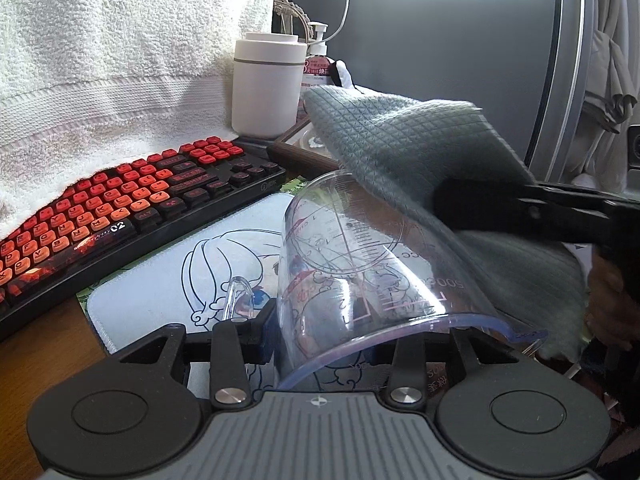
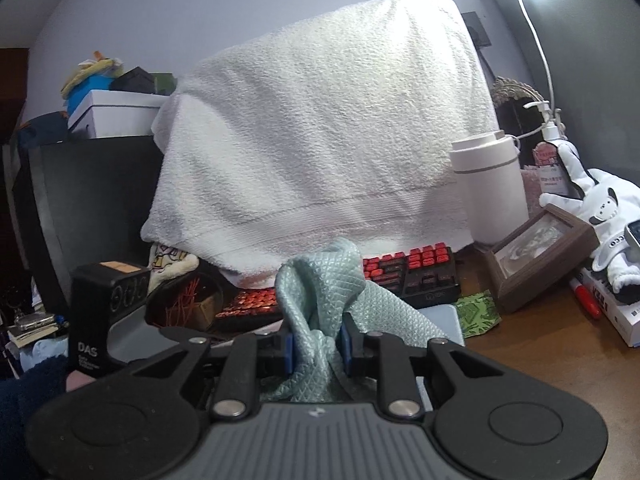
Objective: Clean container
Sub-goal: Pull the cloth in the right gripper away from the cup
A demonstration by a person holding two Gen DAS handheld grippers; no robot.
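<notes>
Left gripper (image 1: pixel 320 332) holds a clear plastic measuring cup with printed marks (image 1: pixel 344 264) by its wall, tipped on its side above a white mouse pad with a cartoon drawing (image 1: pixel 180 276). Right gripper (image 2: pixel 318 346) pinches a grey-green waffle cloth (image 2: pixel 328 288) tight. That cloth drapes over the cup's bottom end, near a red and black keyboard (image 1: pixel 120 200).

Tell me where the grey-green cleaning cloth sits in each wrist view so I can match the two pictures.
Left wrist view: cleaning cloth at centre right, draped over the clear measuring cup, pinched by the right gripper entering from the right.
Right wrist view: cloth at bottom centre, bunched between the right gripper's pads; the cup is not in it.
Shared landmark: the white cylindrical canister beside the white towel.
</notes>
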